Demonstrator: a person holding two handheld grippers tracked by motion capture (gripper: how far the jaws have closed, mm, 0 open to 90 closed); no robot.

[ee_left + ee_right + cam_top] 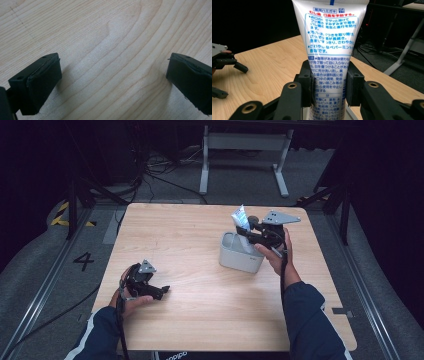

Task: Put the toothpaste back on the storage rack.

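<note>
One wooden table (200,270) carries everything here, its pale grain running under both hands. Toward its far right part stands a grey container (240,254), a rounded-corner tub with an open top; in the high view its near wall is plain and its inside is mostly hidden by the gripper above it. What else, if anything, lies in the tub cannot be told.

Rising from that tub is a white tube (332,47), upright with its flat crimped end at the top and a blue stripe near that end. Blue and red printed text covers the face toward the right gripper view. Its lower end goes down into the container's mouth, seen as a grey rim just under the jaws.

The right gripper (329,85) is clamped on the tube's lower half, one black pad pressed on each side of it, held just above the tub by a hand coming from the near right edge.

The left gripper (112,75) rests low over bare wood at the near left of the table, well apart from the tub. Its jaws stand wide apart with nothing but wood grain between them.
</note>
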